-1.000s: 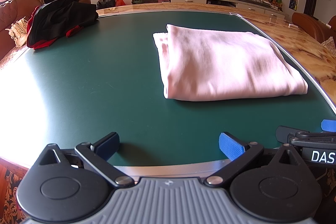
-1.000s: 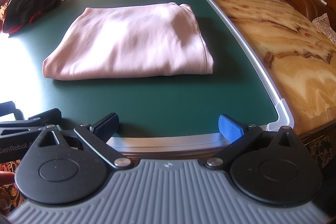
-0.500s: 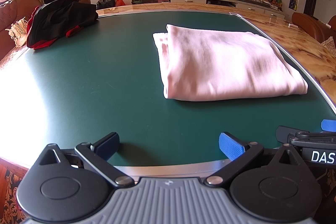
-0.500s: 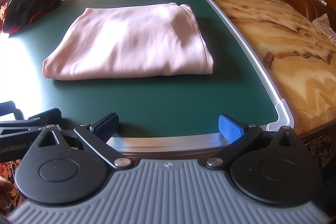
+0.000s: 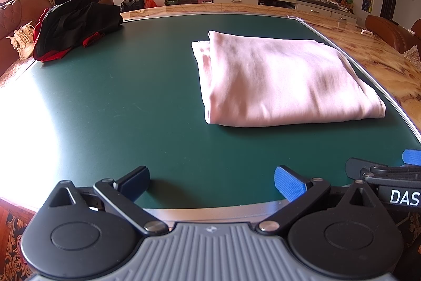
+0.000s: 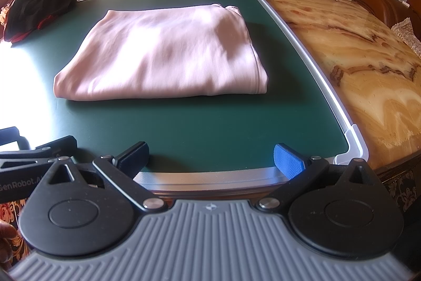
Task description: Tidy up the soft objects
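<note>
— Nothing has moved since the earlier frames: both tools hover at the near edge of the green mat [image 5: 131, 102], and the folded pink garment [image 5: 276, 80] lies flat on the mat's right half, near the metal rim [image 6: 310, 44] but apart from it.

— So what is the step?

— Judging by the neat fold, the pink piece looks done. The crumpled black and red garment [image 5: 76, 25] at the far left corner seems the next thing to fetch and fold.

— How to do it well?

— Reach with the left gripper [image 5: 210, 182], pinch an edge rather than the bunched middle, and drag it to the bare mat without disturbing the pink fold.

— And the tongs?

— Left gripper spread wide, holding nothing. The right gripper [image 6: 210, 157] is equally wide, empty, touching no cloth.
</note>
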### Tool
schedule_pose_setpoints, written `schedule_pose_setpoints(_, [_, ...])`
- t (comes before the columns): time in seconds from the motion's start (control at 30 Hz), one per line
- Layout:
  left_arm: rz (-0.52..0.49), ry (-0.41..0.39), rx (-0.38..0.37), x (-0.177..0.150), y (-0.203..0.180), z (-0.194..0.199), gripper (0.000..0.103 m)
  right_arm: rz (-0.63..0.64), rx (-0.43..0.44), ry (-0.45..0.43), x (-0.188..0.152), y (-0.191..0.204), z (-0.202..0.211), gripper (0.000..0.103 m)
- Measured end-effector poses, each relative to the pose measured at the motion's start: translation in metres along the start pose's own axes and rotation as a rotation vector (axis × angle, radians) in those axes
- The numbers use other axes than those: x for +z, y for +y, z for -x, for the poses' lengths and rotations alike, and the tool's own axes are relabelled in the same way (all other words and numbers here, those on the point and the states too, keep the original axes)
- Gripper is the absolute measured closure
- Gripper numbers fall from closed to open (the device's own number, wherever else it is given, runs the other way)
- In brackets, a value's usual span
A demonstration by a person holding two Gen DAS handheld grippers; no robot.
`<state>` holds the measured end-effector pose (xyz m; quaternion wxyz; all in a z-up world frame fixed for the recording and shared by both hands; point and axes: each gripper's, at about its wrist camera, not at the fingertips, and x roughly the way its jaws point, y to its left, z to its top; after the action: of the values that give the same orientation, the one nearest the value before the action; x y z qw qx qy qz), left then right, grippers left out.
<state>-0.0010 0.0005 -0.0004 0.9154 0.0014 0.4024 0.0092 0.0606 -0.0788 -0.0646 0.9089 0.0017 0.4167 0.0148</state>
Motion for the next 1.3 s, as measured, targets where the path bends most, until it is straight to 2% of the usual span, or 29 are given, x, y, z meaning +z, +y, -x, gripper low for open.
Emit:
schedule_pose_setpoints(0.53, [-0.017, 0.018, -0.009, 0.003, 0.000, 0.000, 0.000, 0.008, 0.009, -0.007, -0.001, -0.002, 0.001, 0.000])
schedule_pose_setpoints(1.0, [-0.029, 0.082, -0.024, 0.013, 0.001, -0.003, 0.000, 0.015, 0.015, 0.022, 0.003, -0.001, -0.001, 0.000])
schedule_pose_setpoints(1.3, [-0.038, 0.134, -0.045, 0.020, 0.004, -0.005, 0.000, 0.056, 0.047, 0.052, 0.010, -0.002, -0.005, 0.000])
